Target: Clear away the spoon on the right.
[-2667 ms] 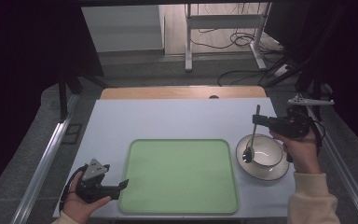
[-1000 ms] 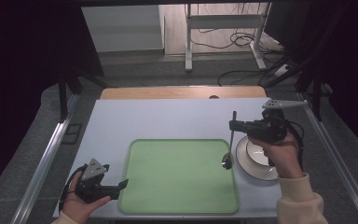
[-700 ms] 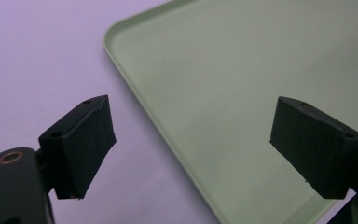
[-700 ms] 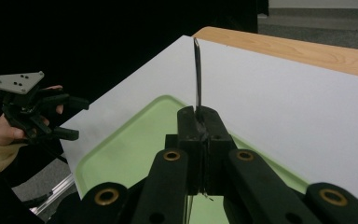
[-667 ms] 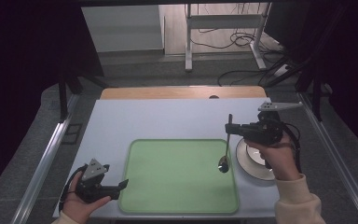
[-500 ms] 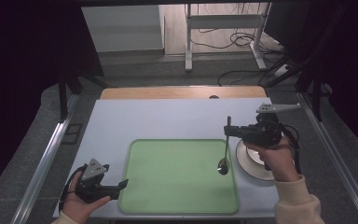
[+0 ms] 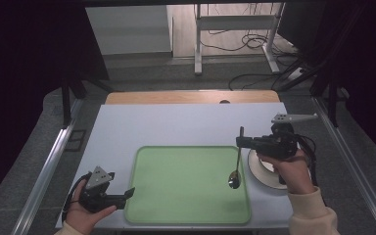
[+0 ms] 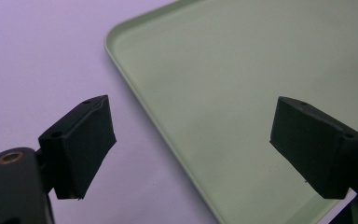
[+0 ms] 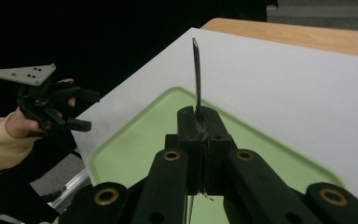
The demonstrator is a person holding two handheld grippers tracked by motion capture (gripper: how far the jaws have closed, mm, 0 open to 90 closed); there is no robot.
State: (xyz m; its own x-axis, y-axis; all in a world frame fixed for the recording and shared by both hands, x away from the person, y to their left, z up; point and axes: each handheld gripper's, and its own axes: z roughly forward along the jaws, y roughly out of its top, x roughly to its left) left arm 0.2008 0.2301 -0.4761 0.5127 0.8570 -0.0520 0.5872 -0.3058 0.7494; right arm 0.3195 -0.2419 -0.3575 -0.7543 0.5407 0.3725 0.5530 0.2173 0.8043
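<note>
So the right gripper (image 7: 240, 142) has its jaws clamped tight on the handle of a spoon (image 7: 236, 163), gripping it up near the top end of the handle. The spoon hangs pretty much upright, bowl end down, with the bowl right over the right-hand part of the green tray (image 7: 176, 166), close to the tray's right rim. Can't tell from the high view if the bowl is actually touching the tray or just above it. In the right gripper view you can see the handle tip (image 9: 196, 74) sticking up above the two black pads, which are pressed together around it.

The tray sits in the middle of the pale surface (image 7: 176, 122), toward its near edge. Just beside the tray's right rim, near the surface's right edge, there's a white plate (image 7: 262, 174), partly hidden under the right hand (image 7: 291, 169).

The left gripper (image 7: 122, 196) is down by the near left corner of the surface, jaws wide apart with nothing between them, held just beside the tray's left rim. In the left gripper view one pad (image 8: 81, 140) sits over the bare surface and the other over the tray's corner.
</note>
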